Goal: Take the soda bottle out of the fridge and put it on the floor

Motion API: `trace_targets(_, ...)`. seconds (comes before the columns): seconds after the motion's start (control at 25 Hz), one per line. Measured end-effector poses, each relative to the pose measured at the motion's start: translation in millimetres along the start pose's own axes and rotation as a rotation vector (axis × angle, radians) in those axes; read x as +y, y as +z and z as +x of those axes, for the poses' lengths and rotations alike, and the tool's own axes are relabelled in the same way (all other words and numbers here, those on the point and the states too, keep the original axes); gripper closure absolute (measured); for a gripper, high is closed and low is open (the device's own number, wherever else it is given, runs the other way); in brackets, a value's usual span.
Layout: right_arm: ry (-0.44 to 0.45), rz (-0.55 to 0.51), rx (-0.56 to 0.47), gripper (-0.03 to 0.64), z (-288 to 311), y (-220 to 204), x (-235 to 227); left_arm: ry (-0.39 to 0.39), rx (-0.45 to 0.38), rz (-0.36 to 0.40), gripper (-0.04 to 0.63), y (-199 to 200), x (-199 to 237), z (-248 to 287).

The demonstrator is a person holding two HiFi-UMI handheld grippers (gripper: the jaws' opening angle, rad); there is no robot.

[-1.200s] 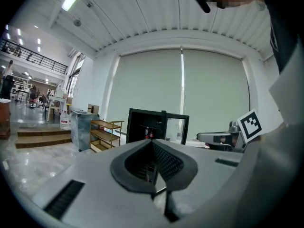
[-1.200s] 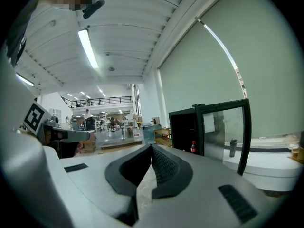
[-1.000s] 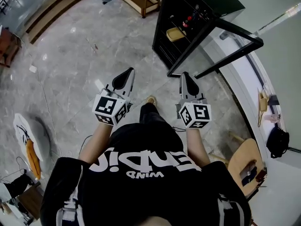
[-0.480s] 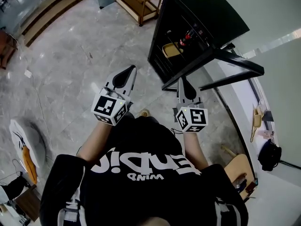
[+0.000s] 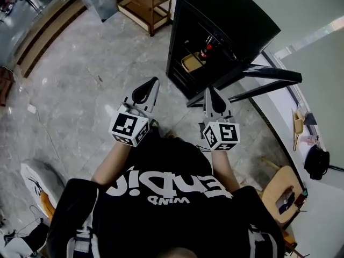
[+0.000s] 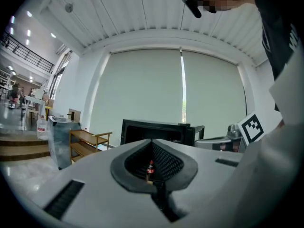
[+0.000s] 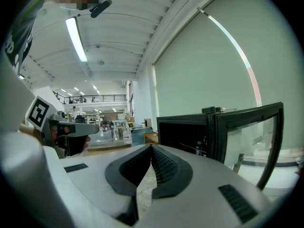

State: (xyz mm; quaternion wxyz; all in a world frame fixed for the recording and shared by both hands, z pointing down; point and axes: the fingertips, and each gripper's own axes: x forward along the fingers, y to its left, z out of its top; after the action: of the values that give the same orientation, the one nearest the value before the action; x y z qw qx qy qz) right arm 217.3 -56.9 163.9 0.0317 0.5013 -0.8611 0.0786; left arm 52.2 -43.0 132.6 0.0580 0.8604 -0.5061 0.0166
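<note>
My left tool (image 5: 155, 81) and right tool (image 5: 209, 90) are pressed together, empty: the soda bottle (image 5: 205, 51) inside the fridge (image 5: 236, 20) is beyond reach.

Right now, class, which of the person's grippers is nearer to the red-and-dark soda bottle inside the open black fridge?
Right. The right gripper is in front of the open black fridge, facing the red-and-dark soda bottle; the left gripper is farther off, to the bottle's left.

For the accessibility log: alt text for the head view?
Seen from above, a person holds the left gripper and right gripper, both shut and empty, toward an open black fridge. A soda bottle stands inside it.
</note>
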Motion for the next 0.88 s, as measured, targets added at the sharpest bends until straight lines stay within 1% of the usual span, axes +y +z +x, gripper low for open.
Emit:
trace_targets(0.28,-0.034,0.018,-0.002,0.595,12.3,-3.9,-9.6,-0.032,0.016,0.006,0.586,-7.5,15.0,20.2)
trace_targets(0.32,-0.037,0.02,-0.002,0.595,13.7,-3.8,-10.1,-0.04,0.016,0.005,0.577,-7.7,16.3,22.0)
trace_targets(0.36,-0.039,0.021,-0.003,0.595,15.1,-3.4,-10.0,-0.05,0.016,-0.001,0.56,-7.9,17.6,23.4)
trace_targets(0.48,-0.043,0.025,-0.004,0.595,19.6,-4.0,-8.8,-0.083,0.018,-0.023,0.478,-9.9,20.3,27.3)
trace_targets(0.52,-0.045,0.027,-0.003,0.595,20.7,-4.9,-8.9,-0.09,0.019,-0.023,0.458,-10.7,20.7,29.0)
trace_targets(0.64,-0.05,0.031,-0.001,0.595,24.3,-6.1,-9.5,-0.099,0.019,-0.004,0.363,-12.4,22.6,34.5)
trace_targets(0.68,-0.052,0.032,0.0,0.595,25.7,-6.0,-9.4,-0.1,0.024,0.001,0.345,-13.2,23.8,36.3)
trace_targets(0.88,-0.06,0.035,0.008,0.595,29.6,-6.7,-10.3,-0.118,0.037,-0.011,0.334,-16.0,26.5,45.4)
